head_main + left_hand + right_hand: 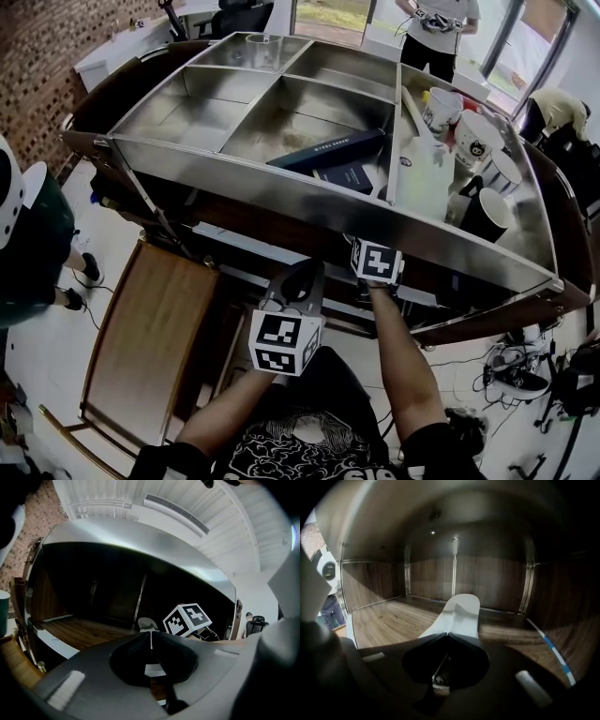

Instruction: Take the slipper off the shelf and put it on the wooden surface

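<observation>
Both clench: left gripper (151, 637) empty, right gripper (449, 633) on the slipper (460, 613) on wooden shelf (391, 619).

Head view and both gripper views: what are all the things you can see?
shelf unit: one, shiny metal top with compartments, wooden floor underneath
slipper: one, white, on the wooden floor inside the shelf unit
books: two, dark blue, middle compartment on top
mugs: at least four, mostly white, one black, right compartment
clear cup: one, see-through, far compartment
wooden board: one, brown, low at the left
people: at least two, standing around
left gripper: one, grey, shut, empty
right gripper: one, dark, shut on the slipper's near end
arms: two, bare, bottom of the head view
</observation>
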